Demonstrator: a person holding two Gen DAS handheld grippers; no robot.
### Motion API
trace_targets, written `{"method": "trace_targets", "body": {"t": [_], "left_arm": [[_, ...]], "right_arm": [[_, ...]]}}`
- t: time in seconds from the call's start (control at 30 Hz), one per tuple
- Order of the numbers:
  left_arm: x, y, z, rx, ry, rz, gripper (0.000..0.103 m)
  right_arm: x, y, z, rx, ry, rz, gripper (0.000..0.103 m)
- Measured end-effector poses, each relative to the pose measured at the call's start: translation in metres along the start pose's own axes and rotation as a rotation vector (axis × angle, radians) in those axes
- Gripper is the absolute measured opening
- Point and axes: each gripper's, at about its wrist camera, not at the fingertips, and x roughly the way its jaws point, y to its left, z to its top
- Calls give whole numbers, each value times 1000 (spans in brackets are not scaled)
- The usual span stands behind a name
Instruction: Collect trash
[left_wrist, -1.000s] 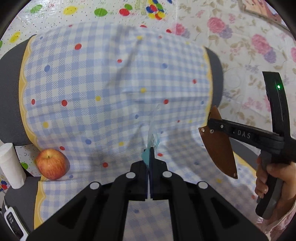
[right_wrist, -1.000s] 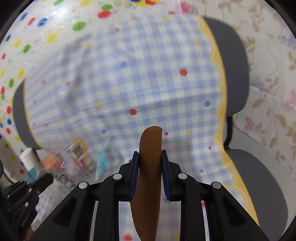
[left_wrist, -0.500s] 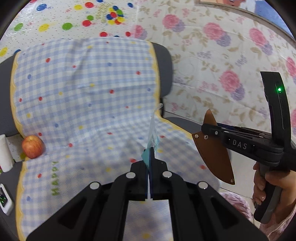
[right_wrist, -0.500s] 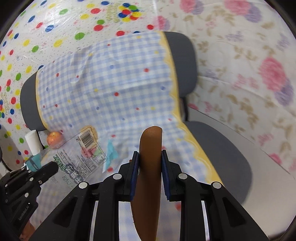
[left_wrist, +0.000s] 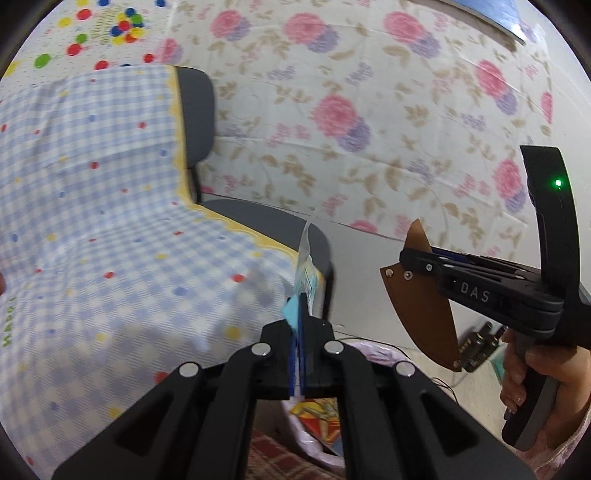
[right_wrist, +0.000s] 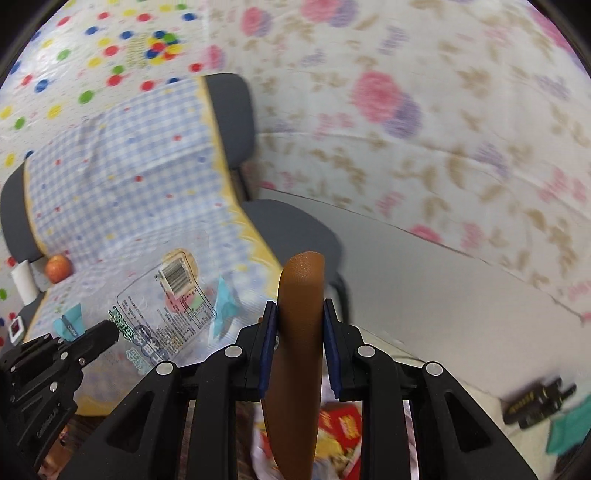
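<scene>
With the clear plastic wrapper (right_wrist: 166, 295) pinched in the closed left gripper (left_wrist: 301, 325) and the brown sheath (right_wrist: 299, 332) clamped in the right gripper (right_wrist: 299, 317), both carried above the lined bin (left_wrist: 369, 354), either could be dropped outside it if released too soon.

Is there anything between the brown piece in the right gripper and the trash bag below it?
Nothing visible. The brown piece, pinched in the right gripper, hangs above the trash bag, which already holds red and yellow wrappers. The gripper's own fingers hide part of the opening.
</scene>
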Motion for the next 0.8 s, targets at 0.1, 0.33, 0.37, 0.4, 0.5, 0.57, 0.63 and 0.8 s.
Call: {"method": "trace_targets", "body": {"t": [0.1, 0.33, 0.37, 0.4, 0.5, 0.57, 0.63, 0.8], "left_arm": [[9, -19, -7, 21, 32, -47, 0], [34, -45, -14, 38, 100, -104, 0], [37, -48, -14, 40, 111, -108, 0], [40, -50, -13, 43, 117, -110, 0], [47, -53, -12, 53, 134, -94, 32], [47, -50, -11, 41, 128, -95, 41], [46, -49, -10, 39, 126, -99, 43], [37, -41, -2, 24, 99, -88, 51]], "right_arm": [[-7, -18, -11, 28, 6, -38, 26], [-3, -47, -29, 66, 32, -85, 30], [-1, -50, -30, 70, 41, -83, 30], [0, -52, -30, 71, 45, -79, 31], [3, -55, -32, 76, 51, -74, 45], [2, -55, -32, 76, 49, -65, 48], [-1, -55, -30, 74, 42, -62, 49], [-12, -51, -23, 76, 18, -45, 50]]}}
